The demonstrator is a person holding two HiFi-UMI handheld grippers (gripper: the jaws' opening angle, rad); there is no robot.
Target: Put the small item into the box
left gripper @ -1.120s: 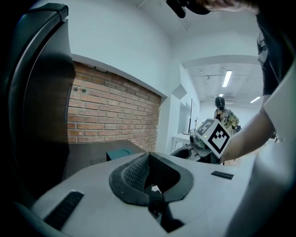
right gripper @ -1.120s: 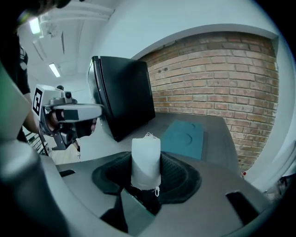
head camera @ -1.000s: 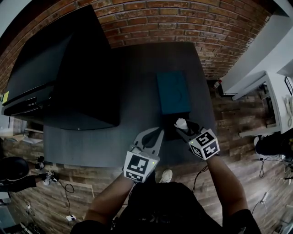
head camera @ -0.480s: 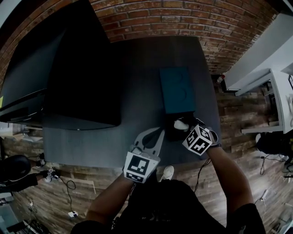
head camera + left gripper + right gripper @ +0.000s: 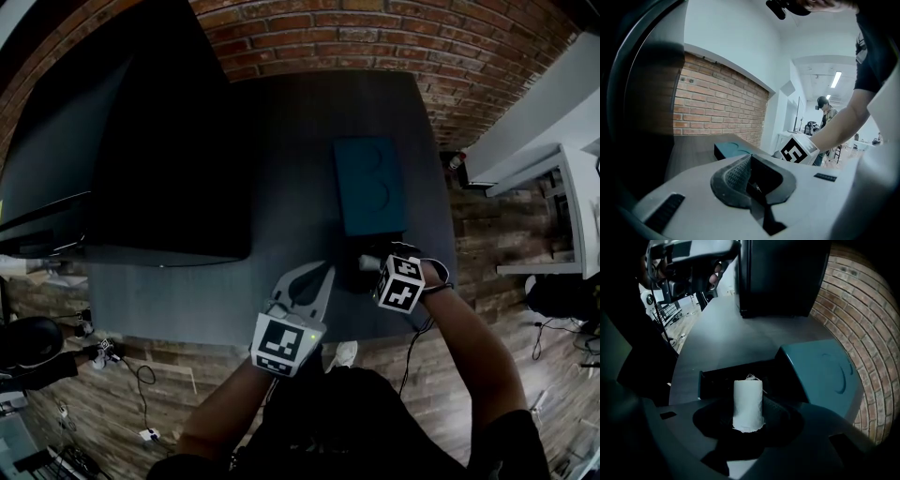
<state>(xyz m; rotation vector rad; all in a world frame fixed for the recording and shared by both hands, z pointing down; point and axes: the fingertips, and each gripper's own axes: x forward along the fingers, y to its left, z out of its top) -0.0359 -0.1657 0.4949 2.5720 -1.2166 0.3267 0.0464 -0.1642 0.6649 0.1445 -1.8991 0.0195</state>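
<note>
The right gripper (image 5: 748, 417) is clamped on the lower half of a small white roll (image 5: 748, 401), upright at the teal box's (image 5: 820, 371) open near end; it looks light, somewhat soft, crushable, so a gentle hold low on its body suits; the left gripper (image 5: 750, 180), nearer the person than the box, is closed on nothing.

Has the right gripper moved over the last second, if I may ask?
Yes: the right gripper, gripping the white roll, shifted leftward against the teal lid.
</note>
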